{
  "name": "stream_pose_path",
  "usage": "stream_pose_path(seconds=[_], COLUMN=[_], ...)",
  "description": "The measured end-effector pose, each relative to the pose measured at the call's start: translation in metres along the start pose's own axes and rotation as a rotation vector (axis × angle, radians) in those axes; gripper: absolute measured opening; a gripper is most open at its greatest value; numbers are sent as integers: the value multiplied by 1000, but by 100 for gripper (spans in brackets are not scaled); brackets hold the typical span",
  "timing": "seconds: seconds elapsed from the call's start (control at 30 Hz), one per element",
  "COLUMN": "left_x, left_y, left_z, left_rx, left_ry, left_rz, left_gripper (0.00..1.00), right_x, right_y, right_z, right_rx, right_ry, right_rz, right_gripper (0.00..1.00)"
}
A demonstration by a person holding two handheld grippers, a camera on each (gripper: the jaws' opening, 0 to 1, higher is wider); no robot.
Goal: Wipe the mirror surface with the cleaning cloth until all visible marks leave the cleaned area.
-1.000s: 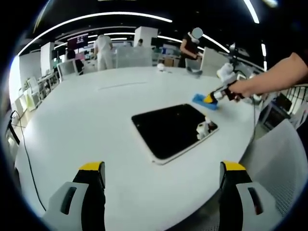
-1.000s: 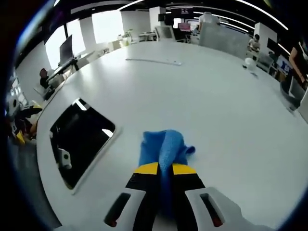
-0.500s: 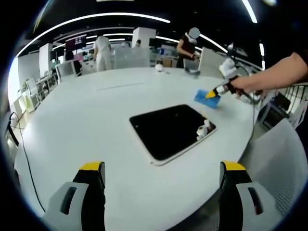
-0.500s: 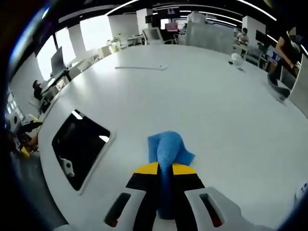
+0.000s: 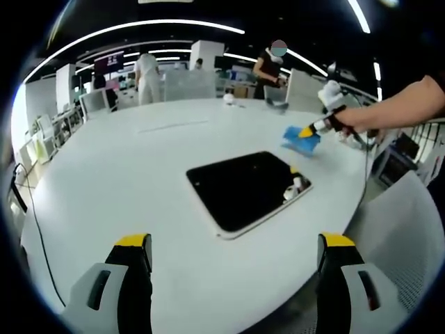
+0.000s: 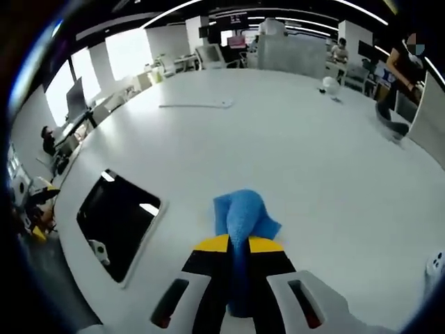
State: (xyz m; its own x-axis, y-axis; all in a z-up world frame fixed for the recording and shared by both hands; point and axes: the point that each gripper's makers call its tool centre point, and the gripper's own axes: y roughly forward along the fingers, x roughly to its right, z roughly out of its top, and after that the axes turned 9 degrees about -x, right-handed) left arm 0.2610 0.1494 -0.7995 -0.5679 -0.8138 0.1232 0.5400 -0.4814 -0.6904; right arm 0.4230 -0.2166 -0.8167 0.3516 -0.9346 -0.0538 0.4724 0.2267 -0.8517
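Observation:
A dark rectangular mirror [image 5: 245, 188] with a white rim lies flat on the round white table [image 5: 125, 174]; it reflects ceiling lights and a gripper. In the right gripper view the mirror [image 6: 115, 221] sits at the lower left. My right gripper [image 6: 237, 243] is shut on a blue cleaning cloth [image 6: 242, 212], held in the air above the table to the right of the mirror. The left gripper view shows that right gripper [image 5: 306, 131], held by a person's hand, with the blue cloth [image 5: 300, 139] hanging beyond the mirror's far right corner. My left gripper [image 5: 235, 245] stands open near the table's front edge, nothing between its jaws.
A thin long strip [image 6: 196, 105] lies on the table's far side, and a small white object [image 6: 329, 84] sits near the far edge. People stand among desks and monitors beyond the table. A cable [image 5: 38, 229] crosses the table's left side. A grey mesh chair [image 5: 407, 236] stands at right.
The right gripper has lifted the blue cloth off the table and carried it slightly up and away. The left gripper has stayed open and still.

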Motion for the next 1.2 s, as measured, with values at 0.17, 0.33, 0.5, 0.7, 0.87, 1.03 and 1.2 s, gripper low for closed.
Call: stream_pose_path(seconds=[0.17, 0.33, 0.5, 0.7, 0.87, 1.03, 1.2], left_x=[-1, 0, 0, 0, 0, 0, 0], left_y=[-1, 1, 1, -1, -1, -1, 1], left_z=[0, -3, -2, -1, 0, 0, 0], left_rx=[6, -11, -7, -2, 5, 7, 8], left_ry=[-4, 6, 8, 8, 8, 4, 11], left_rz=[3, 0, 1, 2, -2, -7, -12], left_gripper=[100, 99, 99, 99, 99, 99, 99], right_x=[-3, -8, -14, -24, -36, -45, -55], right_y=[-2, 1, 2, 5, 7, 12, 18], right_z=[2, 3, 5, 5, 5, 3, 4], right_rx=[4, 0, 9, 7, 7, -4, -19], right_ry=[16, 14, 28, 62, 85, 98, 100], right_rz=[-4, -6, -11, -7, -4, 7, 9], right_gripper=[3, 3, 3, 3, 3, 3, 2])
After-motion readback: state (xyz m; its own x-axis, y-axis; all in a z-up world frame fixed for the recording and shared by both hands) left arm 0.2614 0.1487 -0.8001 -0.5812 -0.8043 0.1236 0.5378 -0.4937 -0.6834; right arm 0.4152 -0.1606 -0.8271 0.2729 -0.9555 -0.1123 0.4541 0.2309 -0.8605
